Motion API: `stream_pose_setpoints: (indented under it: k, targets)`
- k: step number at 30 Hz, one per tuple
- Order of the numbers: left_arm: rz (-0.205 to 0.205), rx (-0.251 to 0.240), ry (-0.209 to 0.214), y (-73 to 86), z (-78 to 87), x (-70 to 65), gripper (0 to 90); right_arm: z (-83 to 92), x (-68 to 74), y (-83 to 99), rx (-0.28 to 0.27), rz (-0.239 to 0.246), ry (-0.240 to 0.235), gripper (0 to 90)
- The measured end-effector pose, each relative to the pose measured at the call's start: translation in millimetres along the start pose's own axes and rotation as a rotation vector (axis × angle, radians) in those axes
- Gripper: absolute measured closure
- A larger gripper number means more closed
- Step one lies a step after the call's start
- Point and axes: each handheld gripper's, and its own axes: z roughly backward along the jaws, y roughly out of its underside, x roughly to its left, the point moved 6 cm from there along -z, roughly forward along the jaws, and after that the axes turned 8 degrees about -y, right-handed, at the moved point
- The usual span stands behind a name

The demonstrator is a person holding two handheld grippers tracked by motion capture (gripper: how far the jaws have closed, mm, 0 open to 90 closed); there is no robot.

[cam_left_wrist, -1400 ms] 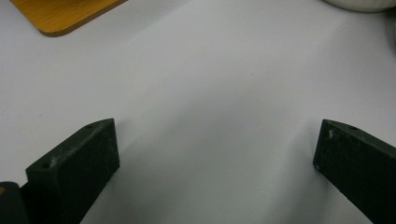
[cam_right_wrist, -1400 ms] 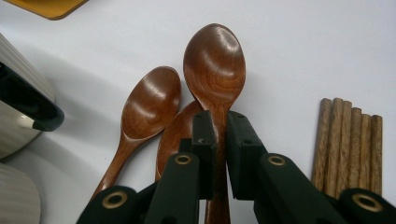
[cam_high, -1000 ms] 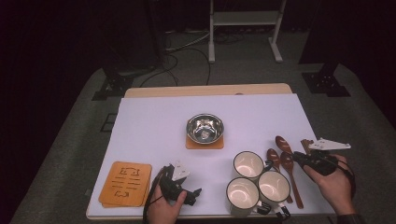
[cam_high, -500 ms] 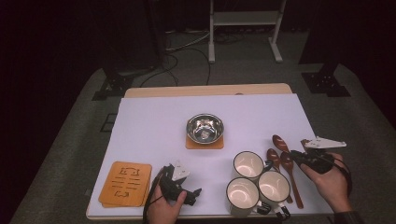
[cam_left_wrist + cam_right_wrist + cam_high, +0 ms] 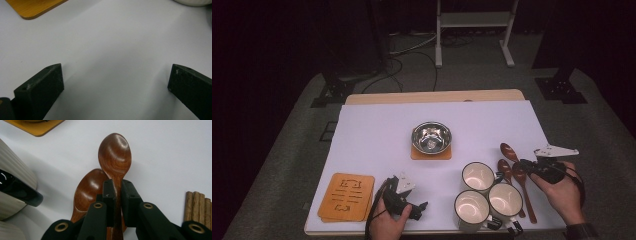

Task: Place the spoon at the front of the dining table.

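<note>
Logged a stack of bamboo coasters (image 5: 346,196) at the table's near left corner. Found the left gripper (image 5: 421,210) just right of it, low over the white table cover (image 5: 377,135), jaws spread wide with nothing between. Idle, by the look of it.

Noted a steel bowl (image 5: 431,138) mid-table on its own coaster, then three white mugs (image 5: 478,176) clustered near the front edge. Right of the mugs, wooden spoons lying close together. Found the right gripper (image 5: 523,165) clamped on the neck of one wooden spoon (image 5: 115,152), its bowl pointing away past the jaw tips and lying partly over a second spoon (image 5: 87,187).

Judged the step as picking up a spoon: grip made, lift not yet evident. Next move likely a clean raise clear of the spoon beneath and of the nearest mug, without dragging either; destination not readable.

Views compared: high view gave the whole layout and both hands. Left gripper view confirmed the empty gap, plus a coaster corner (image 5: 35,10). Right gripper view showed pads (image 5: 109,195) pressed on the neck, the overlap of the two spoons, and a ribbed wooden piece (image 5: 197,205) at right, unidentified.
</note>
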Motion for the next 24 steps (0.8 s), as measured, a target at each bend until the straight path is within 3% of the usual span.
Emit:
stream_pose_setpoints:
  k: [24]
  targets:
    - [0.0, 0.0, 0.0, 0.0, 0.0, 0.0, 0.0, -8.2, 4.9, -9.7, -0.004, 0.018, -0.017, 81.7]
